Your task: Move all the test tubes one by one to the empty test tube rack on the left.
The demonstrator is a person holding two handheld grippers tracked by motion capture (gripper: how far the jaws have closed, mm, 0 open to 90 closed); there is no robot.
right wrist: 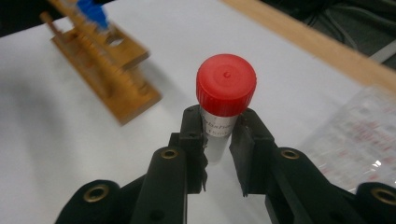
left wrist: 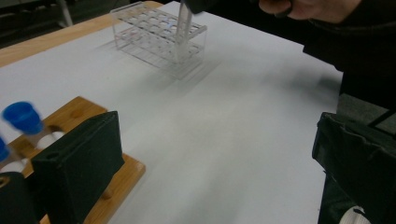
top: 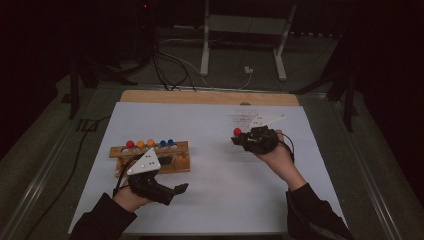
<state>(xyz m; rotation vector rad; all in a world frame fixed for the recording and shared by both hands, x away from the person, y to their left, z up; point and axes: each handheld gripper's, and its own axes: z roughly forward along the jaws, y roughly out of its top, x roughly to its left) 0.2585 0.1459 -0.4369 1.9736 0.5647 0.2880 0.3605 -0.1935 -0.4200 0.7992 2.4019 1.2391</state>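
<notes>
Print on red-capped tube (right wrist: 219,128) label too blurred to read.

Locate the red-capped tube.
The red-capped tube is clamped between the right gripper's fingers, above the table's right side, beside the clear rack and away from the wooden rack.

White sheet (top: 220,200) covers the wooden table (top: 210,96). On it, a wooden tube rack (top: 150,156) left, and a clear plastic rack (left wrist: 159,35) right.

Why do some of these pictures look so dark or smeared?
High view: dim room, bright white table sheet. Left gripper view: clear rack smeared by motion. Right gripper view: red-capped tube sharp, wooden rack behind it blurred.
</notes>
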